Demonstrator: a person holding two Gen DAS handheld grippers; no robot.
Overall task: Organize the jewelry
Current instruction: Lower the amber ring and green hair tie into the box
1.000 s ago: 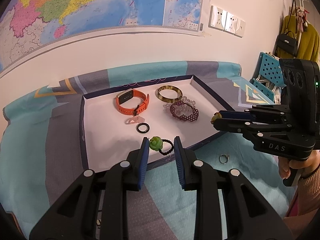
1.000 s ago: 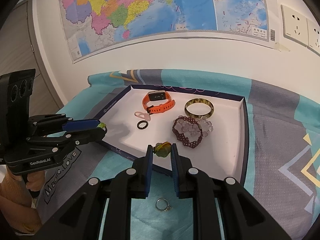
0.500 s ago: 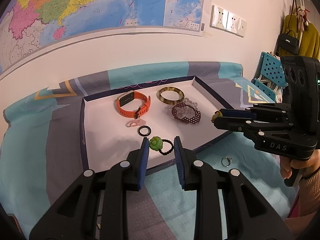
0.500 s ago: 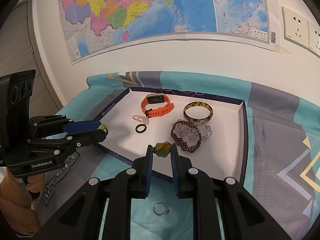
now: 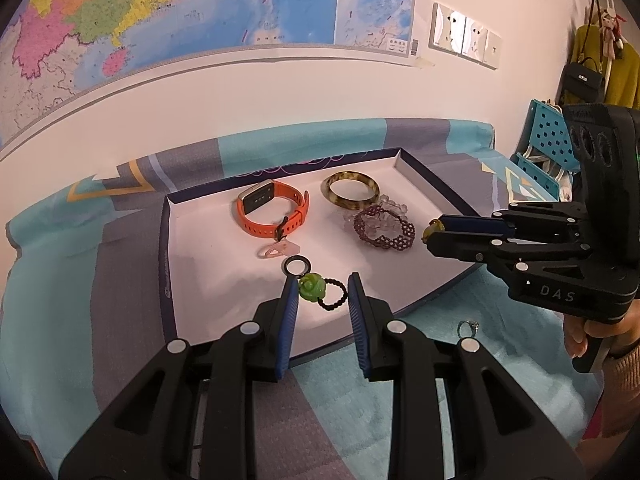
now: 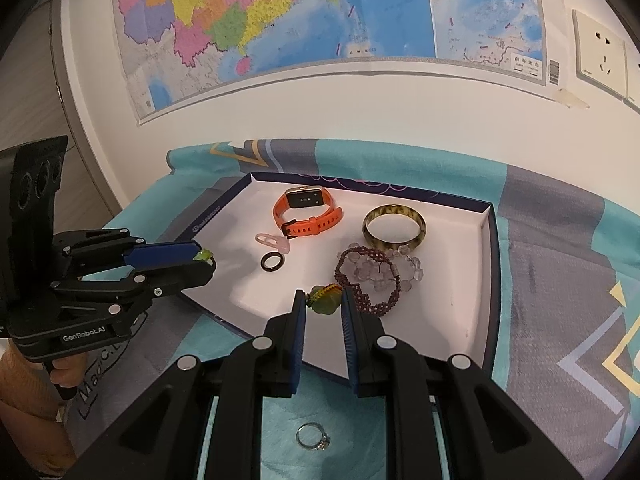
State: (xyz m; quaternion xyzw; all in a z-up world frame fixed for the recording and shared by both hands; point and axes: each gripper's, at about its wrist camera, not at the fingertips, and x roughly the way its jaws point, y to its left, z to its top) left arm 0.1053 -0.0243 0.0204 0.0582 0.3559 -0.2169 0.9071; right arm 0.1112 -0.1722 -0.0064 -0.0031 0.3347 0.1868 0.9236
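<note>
Left gripper [image 5: 319,289] around green rose bead ring [image 5: 320,291], over tray [image 5: 436,196]

The tray [image 5: 168,240] looks like matt white card with a dark rim. At its 12 o'clock, an orange watch [image 5: 272,212] has a rubbery matt strap; the bangle [image 5: 351,196] is glossy, mottled resin. The cloth [image 5: 80,280] looks woven. The ring [image 6: 313,437] is shiny metal.

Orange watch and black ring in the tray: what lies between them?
A small pale pink ring-like piece lies between the orange watch and the black ring, on the tray floor. Both wrist views show it.
</note>
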